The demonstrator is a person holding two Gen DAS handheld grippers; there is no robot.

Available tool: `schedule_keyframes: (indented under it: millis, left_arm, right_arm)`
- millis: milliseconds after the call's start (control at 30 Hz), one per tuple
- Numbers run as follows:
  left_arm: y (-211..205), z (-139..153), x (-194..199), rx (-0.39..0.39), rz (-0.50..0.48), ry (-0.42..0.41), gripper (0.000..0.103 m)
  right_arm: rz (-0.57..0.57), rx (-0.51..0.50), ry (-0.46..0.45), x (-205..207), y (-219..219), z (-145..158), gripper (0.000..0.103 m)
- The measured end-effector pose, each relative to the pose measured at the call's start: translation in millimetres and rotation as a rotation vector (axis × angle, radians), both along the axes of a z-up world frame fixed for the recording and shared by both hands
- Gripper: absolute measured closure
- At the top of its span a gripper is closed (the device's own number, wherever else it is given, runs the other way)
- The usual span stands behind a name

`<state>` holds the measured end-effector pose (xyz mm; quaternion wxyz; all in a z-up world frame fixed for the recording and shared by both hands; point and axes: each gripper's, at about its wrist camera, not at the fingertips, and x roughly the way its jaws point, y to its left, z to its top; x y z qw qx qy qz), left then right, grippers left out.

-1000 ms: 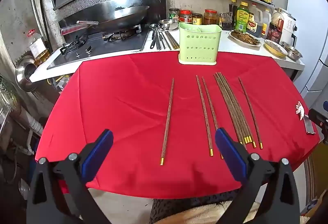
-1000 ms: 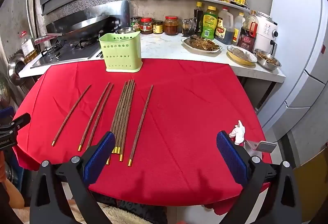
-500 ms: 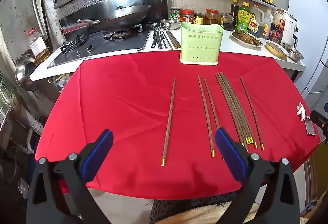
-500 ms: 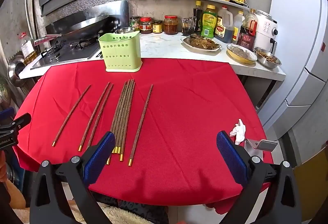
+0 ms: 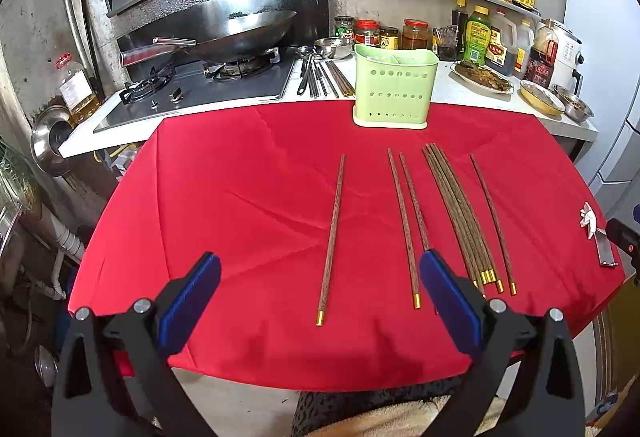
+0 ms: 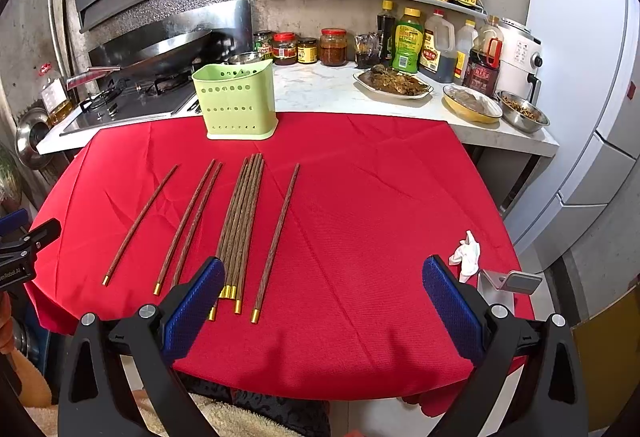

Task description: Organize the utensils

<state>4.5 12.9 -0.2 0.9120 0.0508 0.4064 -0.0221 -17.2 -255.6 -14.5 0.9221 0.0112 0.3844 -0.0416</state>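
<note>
Your left gripper (image 5: 318,303) is wide open and holds nothing; its blue pads (image 5: 188,303) look bumpy like rubber. Just past it, long thin brown wooden chopsticks (image 5: 331,233) with shiny gold tips lie flat on the soft, wrinkly red cloth (image 5: 240,197). From left to right you see one alone, then two close together, then a tight bunch, then one more. They all run long-ways away from you, gold tips near you, thin ends toward the green plastic holder (image 5: 394,91) with round holes, which stands at the far edge. Your right gripper (image 6: 322,303) is wide open and empty too, over bare cloth, with a crumpled white tissue (image 6: 466,251) beside it.
</note>
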Motion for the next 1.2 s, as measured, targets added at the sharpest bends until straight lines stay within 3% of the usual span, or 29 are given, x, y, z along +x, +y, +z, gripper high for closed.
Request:
schedule_keyframes:
  millis: [1200]
  left_arm:
    - [2.9, 3.2, 1.3, -0.001, 0.005, -0.007, 0.006]
  right_arm:
    - [-0.001, 0.006, -0.005, 0.7, -0.3, 4.4, 0.006]
